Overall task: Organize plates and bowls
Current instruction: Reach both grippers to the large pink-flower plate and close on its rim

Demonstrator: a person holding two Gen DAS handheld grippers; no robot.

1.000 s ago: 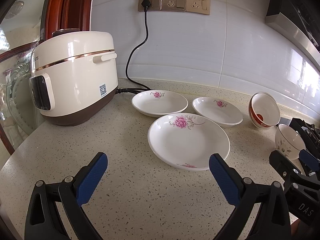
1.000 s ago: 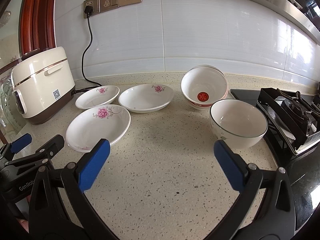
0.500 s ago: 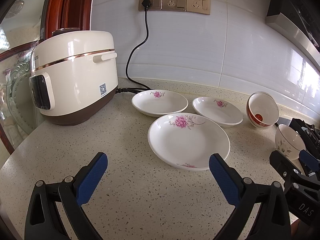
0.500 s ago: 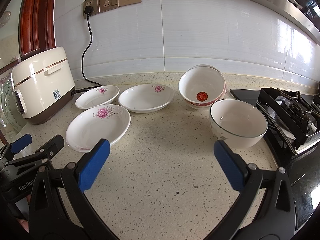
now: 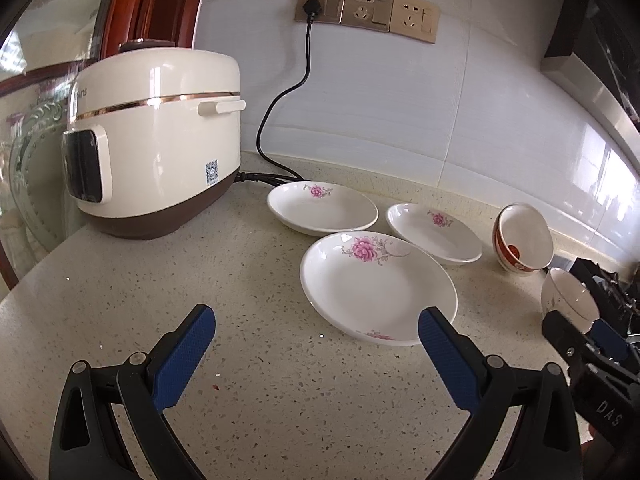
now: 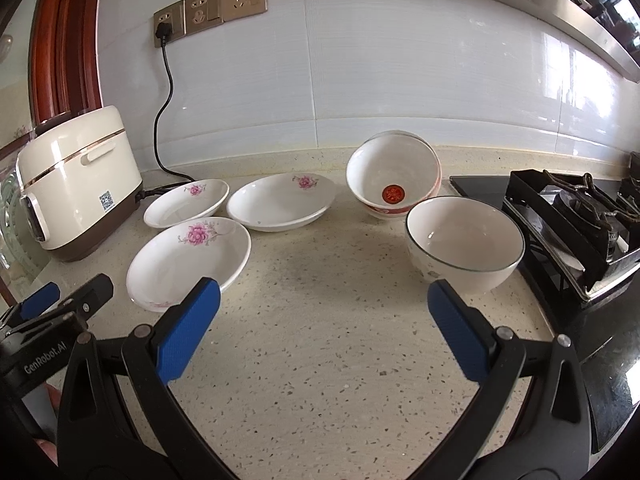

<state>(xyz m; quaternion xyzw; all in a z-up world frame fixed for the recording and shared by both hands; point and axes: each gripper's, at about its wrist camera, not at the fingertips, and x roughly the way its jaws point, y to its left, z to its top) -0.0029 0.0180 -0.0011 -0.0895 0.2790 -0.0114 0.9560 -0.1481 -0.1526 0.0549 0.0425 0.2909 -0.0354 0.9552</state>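
Three white plates with pink flowers lie on the speckled counter: a near plate [image 5: 376, 286] [image 6: 188, 258], a back left plate [image 5: 322, 208] [image 6: 186, 202] and a back right plate [image 5: 434, 232] [image 6: 280, 202]. A red-patterned bowl [image 5: 522, 238] [image 6: 394, 174] leans tilted near the wall. A white bowl with a dark rim [image 5: 568, 294] [image 6: 464, 240] stands upright beside the stove. My left gripper [image 5: 316, 344] is open, hovering short of the near plate. My right gripper [image 6: 324, 318] is open over bare counter, its right fingertip [image 6: 456, 320] close to the dark-rimmed bowl.
A cream rice cooker [image 5: 156, 160] [image 6: 76, 182] stands at the left, its black cord [image 5: 280, 108] running to wall sockets [image 5: 366, 12]. A black gas stove [image 6: 576, 216] bounds the right side. Bare counter [image 6: 320, 280] lies in front of the dishes.
The red-patterned bowl has shifted slightly in both views. Both grippers stay open in nearly the same place.
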